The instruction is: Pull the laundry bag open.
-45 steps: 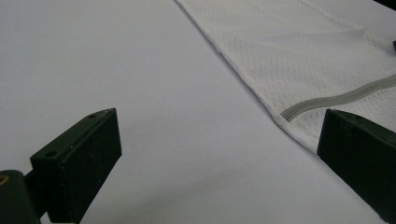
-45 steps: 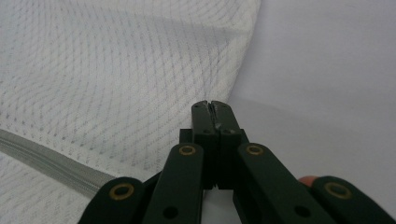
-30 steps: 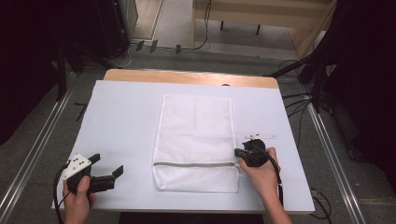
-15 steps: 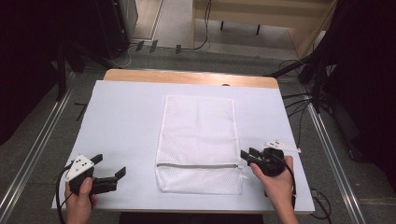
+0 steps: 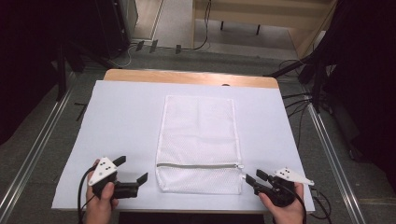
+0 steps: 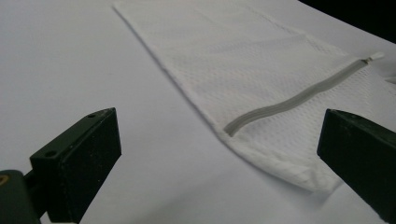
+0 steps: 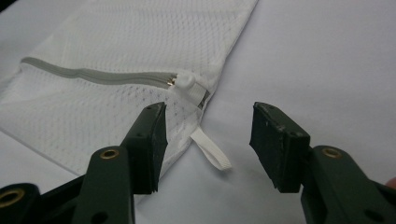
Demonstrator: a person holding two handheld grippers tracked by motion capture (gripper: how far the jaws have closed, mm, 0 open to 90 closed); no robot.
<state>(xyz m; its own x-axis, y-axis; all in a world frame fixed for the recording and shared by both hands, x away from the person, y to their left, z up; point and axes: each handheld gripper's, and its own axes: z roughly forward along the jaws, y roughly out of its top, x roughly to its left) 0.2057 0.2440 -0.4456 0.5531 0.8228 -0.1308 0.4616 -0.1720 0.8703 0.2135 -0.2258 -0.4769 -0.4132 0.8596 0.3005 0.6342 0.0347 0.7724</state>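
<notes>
Over the table, high view: a white mesh laundry bag [image 5: 198,144] lies flat mid-sheet on the white table cover [image 5: 121,121]; its grey zipper [image 5: 198,165] runs across near my edge
My left gripper [image 5: 130,170], high view: held in my left hand [image 5: 100,203] at the near left, well apart from the bag; jaws spread
My right gripper [image 5: 254,178], high view: held in my right hand [image 5: 285,210] at the near right, just beside the bag's near corner; jaws parted, empty
Left gripper view: jaws wide apart over bare cover [image 6: 70,60]; bag [image 6: 243,70] and zipper [image 6: 289,98] lie ahead between them
Right gripper view: jaws apart, gripping nothing; white zipper pull [image 7: 184,82] at the bag's [image 7: 140,42] edge; a white loop tab [image 7: 211,149] lies on the cover between my jaws
</notes>
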